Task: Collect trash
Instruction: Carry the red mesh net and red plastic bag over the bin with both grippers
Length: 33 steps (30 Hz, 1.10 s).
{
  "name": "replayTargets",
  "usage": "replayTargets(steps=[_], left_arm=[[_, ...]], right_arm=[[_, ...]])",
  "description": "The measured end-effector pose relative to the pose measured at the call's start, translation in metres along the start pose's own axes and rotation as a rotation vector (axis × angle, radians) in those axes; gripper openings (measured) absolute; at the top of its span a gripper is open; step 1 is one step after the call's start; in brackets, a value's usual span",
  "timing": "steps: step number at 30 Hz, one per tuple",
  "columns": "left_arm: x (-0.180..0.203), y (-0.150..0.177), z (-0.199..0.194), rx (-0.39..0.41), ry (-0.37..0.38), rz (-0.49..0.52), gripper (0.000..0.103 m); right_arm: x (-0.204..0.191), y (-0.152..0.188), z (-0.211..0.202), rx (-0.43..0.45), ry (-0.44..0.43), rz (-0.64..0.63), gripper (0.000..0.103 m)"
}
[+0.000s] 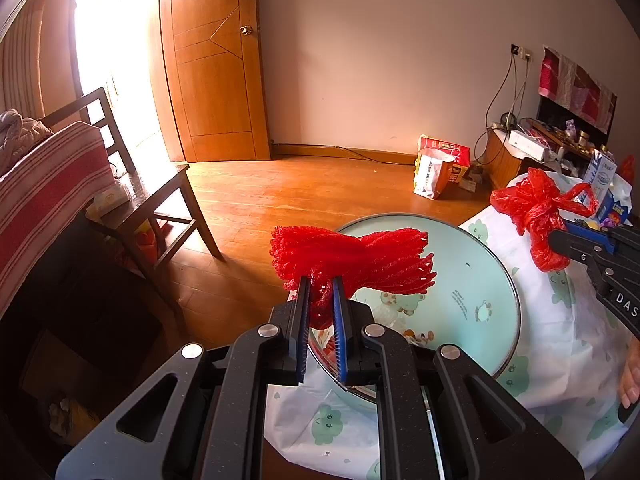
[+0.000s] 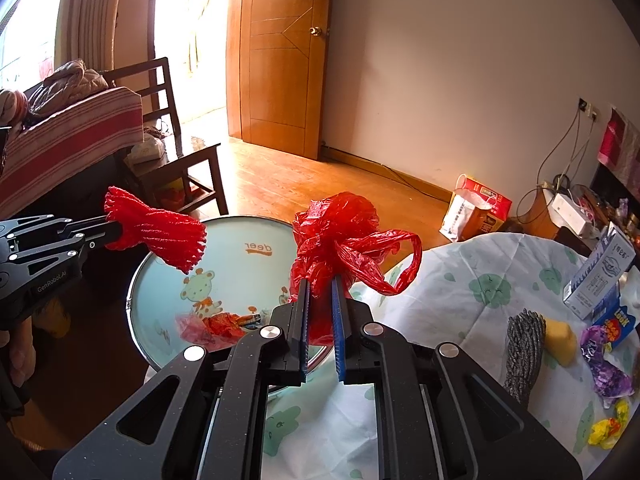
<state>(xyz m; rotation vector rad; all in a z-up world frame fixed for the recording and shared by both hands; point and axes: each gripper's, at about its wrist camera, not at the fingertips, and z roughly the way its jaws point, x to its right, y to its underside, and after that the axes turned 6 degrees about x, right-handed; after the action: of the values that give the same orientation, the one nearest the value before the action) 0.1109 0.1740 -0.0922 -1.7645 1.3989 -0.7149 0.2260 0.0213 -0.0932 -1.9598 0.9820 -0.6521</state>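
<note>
A red net (image 1: 352, 260) is pinched in the left gripper (image 1: 321, 300) and a red bag (image 2: 336, 240) in the right gripper (image 2: 320, 300) above the basin (image 2: 160, 248) (both limp), so either could be snagged on release.

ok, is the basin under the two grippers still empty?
No. In the right wrist view the round basin already holds crumpled red wrappers near its front edge.
</note>
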Motion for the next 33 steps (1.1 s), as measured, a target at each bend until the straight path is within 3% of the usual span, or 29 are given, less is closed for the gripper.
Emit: replayTargets(steps=[33], left_arm=[[0.001, -0.001, -0.003, -0.002, 0.012, -0.001, 0.011]], right_arm=[[-0.01, -0.004, 0.002, 0.0, -0.015, -0.016, 0.011]])
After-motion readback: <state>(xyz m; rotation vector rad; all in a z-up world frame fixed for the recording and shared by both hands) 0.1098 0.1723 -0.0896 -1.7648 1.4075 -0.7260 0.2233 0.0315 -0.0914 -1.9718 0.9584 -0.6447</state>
